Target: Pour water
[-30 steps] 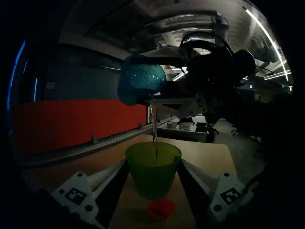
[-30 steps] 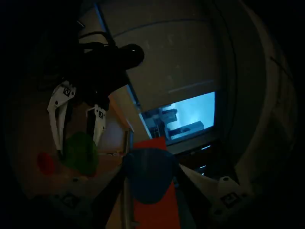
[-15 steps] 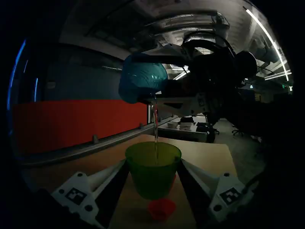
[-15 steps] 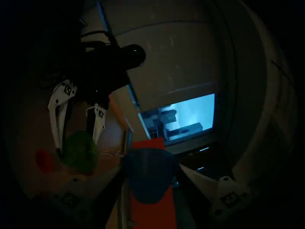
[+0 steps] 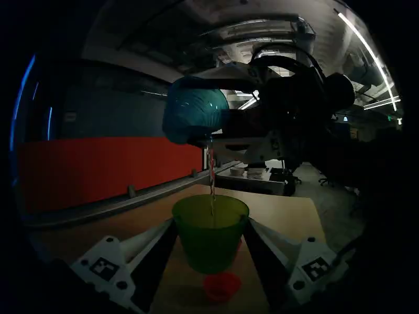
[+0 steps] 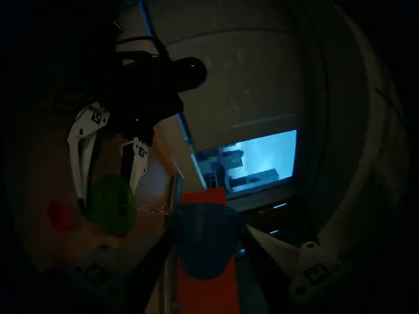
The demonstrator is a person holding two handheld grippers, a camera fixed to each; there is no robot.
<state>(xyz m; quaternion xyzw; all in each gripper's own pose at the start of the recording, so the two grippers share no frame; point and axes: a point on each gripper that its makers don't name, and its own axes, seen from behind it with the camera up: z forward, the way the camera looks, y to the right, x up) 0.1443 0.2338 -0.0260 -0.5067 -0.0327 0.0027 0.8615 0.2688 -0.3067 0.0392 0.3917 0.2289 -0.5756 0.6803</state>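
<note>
Water falls in a thin stream from the lip of the blue cup into the open mouth of the green cup straight below it. How full the green cup is cannot be told in the dim light.

In the left gripper view the green cup stands upright on the wooden table, between the two fingers of the left gripper. The jaws are closed in on it, one finger against each side of its wall just under the rim. In the right gripper view (where the room is seen turned on its side) the same white fingers reach along either flank of the green cup.

The blue cup hangs in the air above, tipped far over, so that its ribbed inside faces the left gripper's camera. The right gripper clamps it, one finger along the upper side and one along the lower, both pressed to the wall. In its own view the blue cup's base sits close to the lens between those fingers.

A small red round thing lies on the table just in front of the green cup's foot, near it; whether the two touch cannot be told.

Beyond the table's far edge runs a long red panel on the wall. Overhead, a bright light strip crosses the dark ceiling (the room is poorly lit throughout). In the right gripper view a pale blue-lit opening shows past the blue cup.
</note>
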